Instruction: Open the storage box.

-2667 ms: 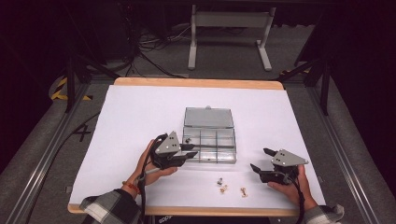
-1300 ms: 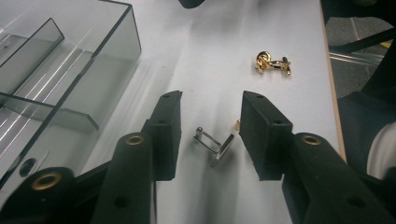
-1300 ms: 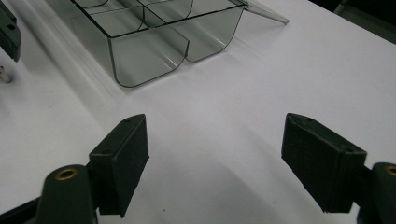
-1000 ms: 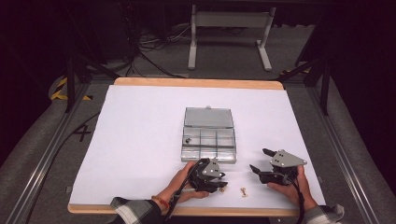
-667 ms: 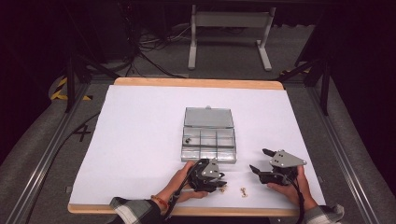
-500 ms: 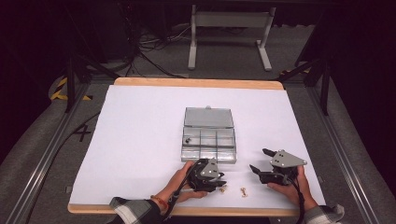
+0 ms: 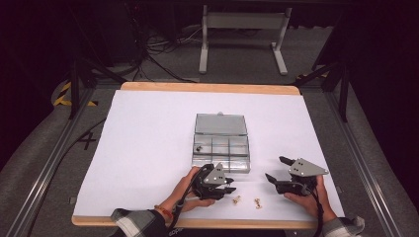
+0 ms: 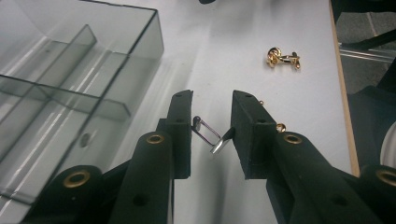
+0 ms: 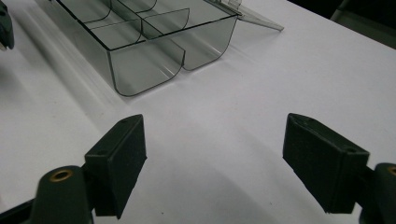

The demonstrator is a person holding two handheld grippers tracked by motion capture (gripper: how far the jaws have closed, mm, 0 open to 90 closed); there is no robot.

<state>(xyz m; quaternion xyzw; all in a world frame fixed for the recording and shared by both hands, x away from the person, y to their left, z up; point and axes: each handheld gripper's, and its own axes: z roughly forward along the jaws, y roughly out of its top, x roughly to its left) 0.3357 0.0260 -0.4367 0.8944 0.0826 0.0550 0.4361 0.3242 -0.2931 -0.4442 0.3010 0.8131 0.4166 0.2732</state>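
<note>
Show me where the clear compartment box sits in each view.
High view: the box lies mid-table, lid open, just beyond the left hand.
Left gripper view: it fills the upper left, left of the tool's jaws.
Right gripper view: its rounded end is at the top, left of centre.
Shared landmark: the white table cover under it.

Box (image 8: 70, 84) cut off (left edge).
</note>
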